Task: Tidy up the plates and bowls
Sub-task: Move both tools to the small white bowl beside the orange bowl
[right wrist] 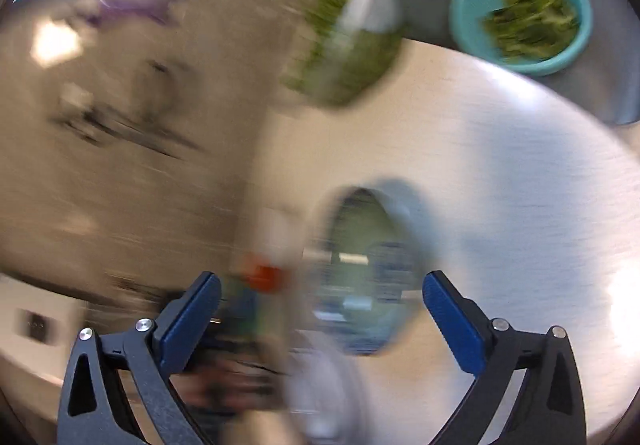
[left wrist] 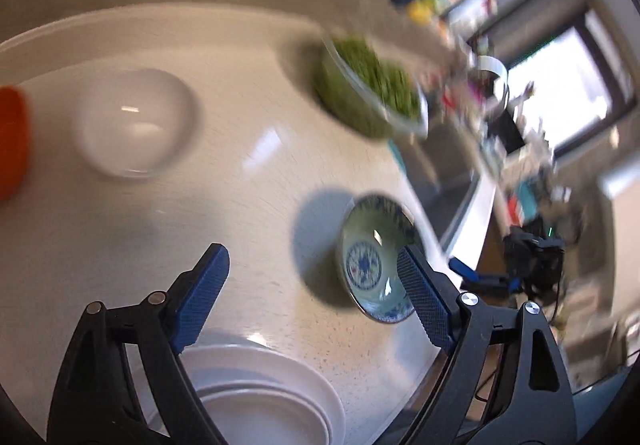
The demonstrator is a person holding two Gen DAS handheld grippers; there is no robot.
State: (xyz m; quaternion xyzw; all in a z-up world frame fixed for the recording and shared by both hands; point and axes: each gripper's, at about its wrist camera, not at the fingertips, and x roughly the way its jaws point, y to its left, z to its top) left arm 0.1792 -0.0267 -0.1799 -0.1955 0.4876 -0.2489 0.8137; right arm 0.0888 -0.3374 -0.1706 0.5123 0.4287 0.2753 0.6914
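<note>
Blue-patterned bowl (left wrist: 374, 265) beside left claw (left wrist: 312, 277); no legible writing.

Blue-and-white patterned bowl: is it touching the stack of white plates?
Apart. In the left wrist view, bare countertop separates the blue-and-white patterned bowl from the stack of white plates.

White counter (left wrist: 248, 181): bowls (left wrist: 372, 257), stacked plates (left wrist: 264, 397).

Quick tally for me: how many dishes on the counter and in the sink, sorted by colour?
White: 2, the white bowl and the white plate stack, separate plates not countable
Blue-and-white: 1, patterned bowl
Clear glass with greens: 1, glass bowl
Teal with greens: 1, teal bowl in the sink
Total: 5
</note>
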